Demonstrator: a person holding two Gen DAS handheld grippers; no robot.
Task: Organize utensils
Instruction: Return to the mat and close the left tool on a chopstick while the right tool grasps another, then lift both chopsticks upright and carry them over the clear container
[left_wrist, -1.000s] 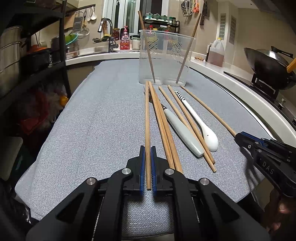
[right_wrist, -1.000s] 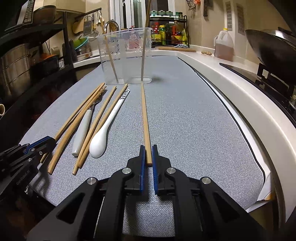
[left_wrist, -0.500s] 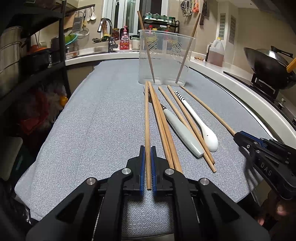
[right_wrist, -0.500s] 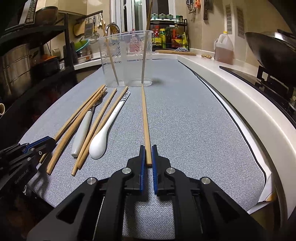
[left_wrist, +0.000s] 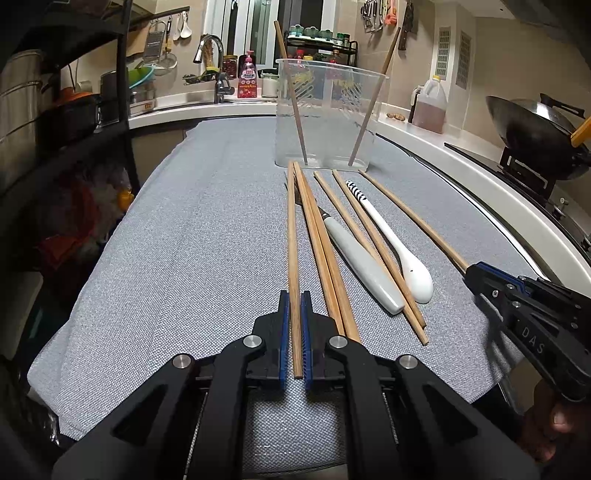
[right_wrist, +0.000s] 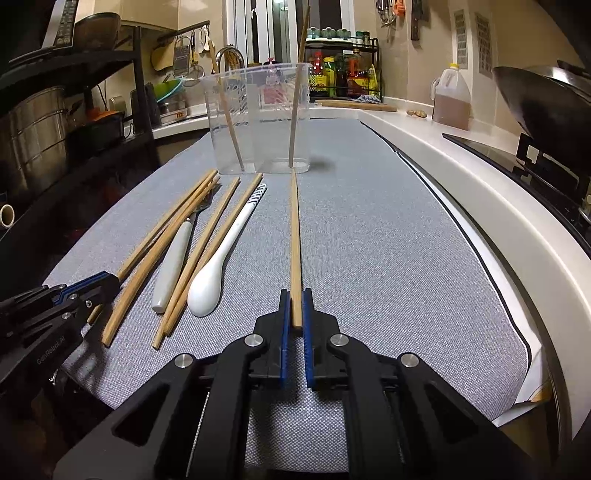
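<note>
Two chopsticks are clamped at the mat's (left_wrist: 155, 258) near edge, one in your left gripper (left_wrist: 294, 314), one in your right gripper (right_wrist: 294, 310); lift both level, then tip them into the clear container (left_wrist: 328, 110) at the far edge.

My view runs along a tabletop (left_wrist: 166, 258) covered by a grey woven cloth (right_wrist: 388, 258). At its far end a clear plastic container (left_wrist: 328, 114) stands on the cloth. In front of it lie loose wooden chopsticks (left_wrist: 325, 258) — several side by side — with a white-handled utensil (left_wrist: 364, 273) and a white spoon (left_wrist: 410, 266) among them, and one chopstick (right_wrist: 294, 236) apart to the right.
</note>
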